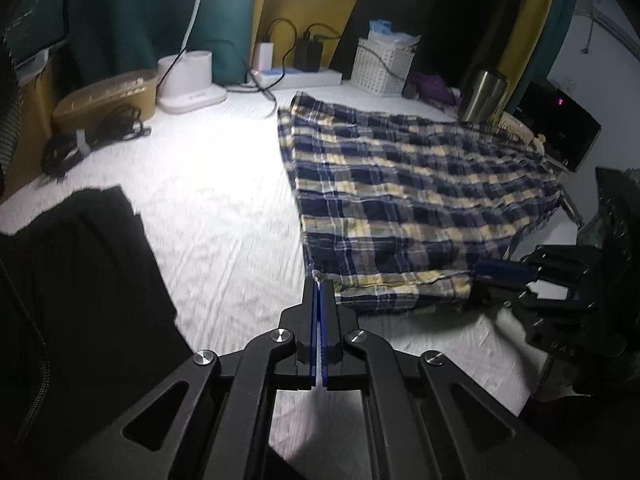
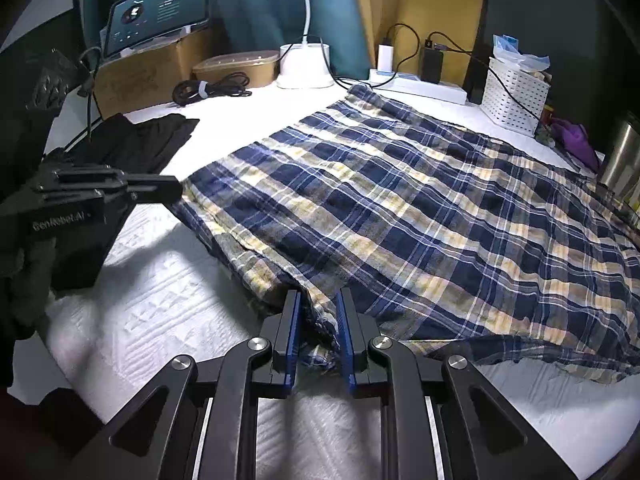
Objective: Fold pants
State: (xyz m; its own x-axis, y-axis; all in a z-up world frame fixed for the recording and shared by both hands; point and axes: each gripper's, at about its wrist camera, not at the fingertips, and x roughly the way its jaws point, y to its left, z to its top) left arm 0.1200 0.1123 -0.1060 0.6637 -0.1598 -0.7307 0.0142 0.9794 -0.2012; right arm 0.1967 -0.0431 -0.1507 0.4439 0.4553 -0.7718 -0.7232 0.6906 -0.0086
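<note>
**Plaid pants flat on the white bedding, both grippers at the near hem**

The plaid pants (image 2: 400, 216), navy, yellow and white check, lie spread on the white quilted cover (image 2: 160, 304), folded over so that two layers show along the near edge. The cloth runs from the front of the surface back toward the wall; its far end reaches close to the power strip (image 2: 420, 84).

The right gripper (image 2: 318, 320) sits at the near edge of the pants. A bunch of the plaid hem stands between its blue pads (image 2: 292, 320), which are drawn in narrow against the fabric: it grips the pants. The left gripper (image 1: 319, 292) is fully closed, pads together, its tip at the near corner of the pants. A small bit of the corner edge meets the tip; whether cloth is actually caught there cannot be told. The two grippers are apart along the same edge, left one at the corner.

Beside the pants to the left lies a folded black garment (image 2: 140, 140), not touching them. Along the back wall stand a white lamp base (image 2: 304, 68), a tan lidded container (image 2: 236, 66), a coiled black cable (image 2: 208, 90), a cardboard box (image 2: 140, 76) with a lit screen (image 2: 156, 16) on top, and a white perforated basket (image 2: 516, 96). A steel tumbler (image 1: 482, 96) stands near the far right edge of the pants.
</note>
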